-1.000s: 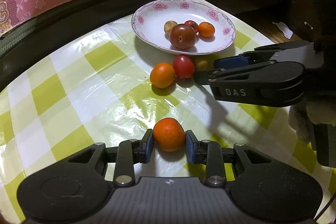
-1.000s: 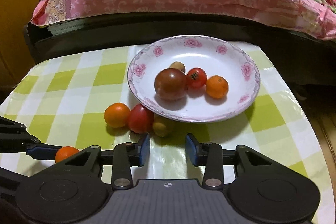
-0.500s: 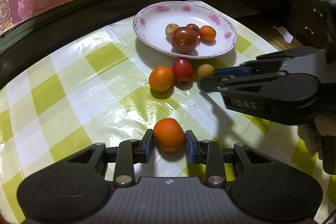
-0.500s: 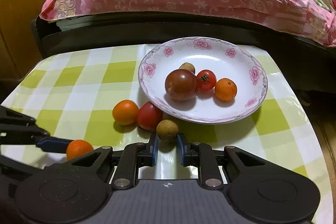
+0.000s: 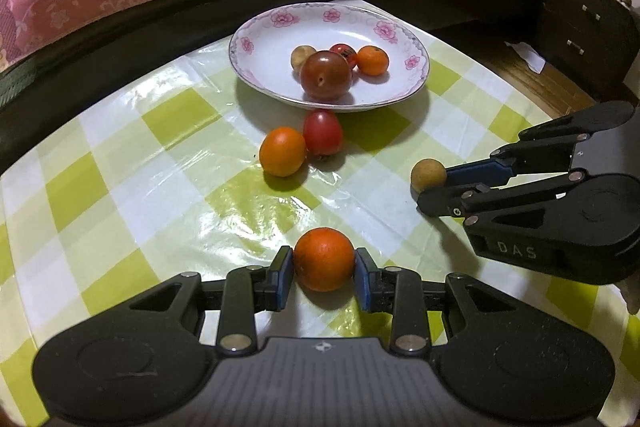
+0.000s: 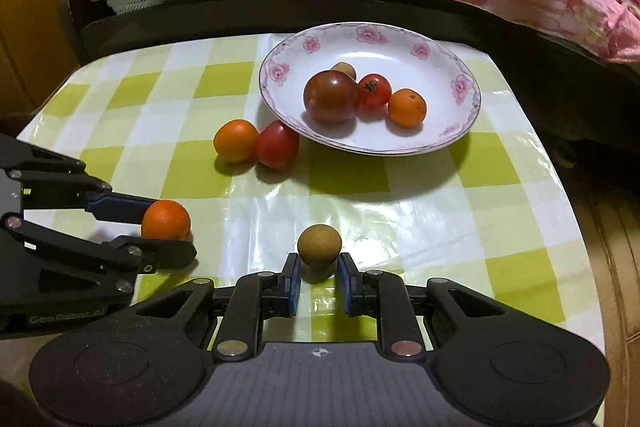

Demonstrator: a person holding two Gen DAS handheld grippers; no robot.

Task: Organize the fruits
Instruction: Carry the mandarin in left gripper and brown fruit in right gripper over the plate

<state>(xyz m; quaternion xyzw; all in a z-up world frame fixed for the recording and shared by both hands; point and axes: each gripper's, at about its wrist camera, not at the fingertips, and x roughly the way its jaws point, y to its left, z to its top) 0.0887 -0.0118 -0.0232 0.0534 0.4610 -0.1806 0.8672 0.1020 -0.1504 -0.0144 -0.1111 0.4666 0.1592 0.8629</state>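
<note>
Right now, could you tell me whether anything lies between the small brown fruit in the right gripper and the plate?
Nothing visible does. The right gripper holds the small brown fruit, and bare tablecloth runs to the flowered plate. The red tomato lies left of that line.

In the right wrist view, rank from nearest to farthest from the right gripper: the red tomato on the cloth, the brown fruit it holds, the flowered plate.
1. Brown fruit, between its jaws.
2. Red tomato, up-left, against the plate.
3. Flowered plate, behind.
</note>
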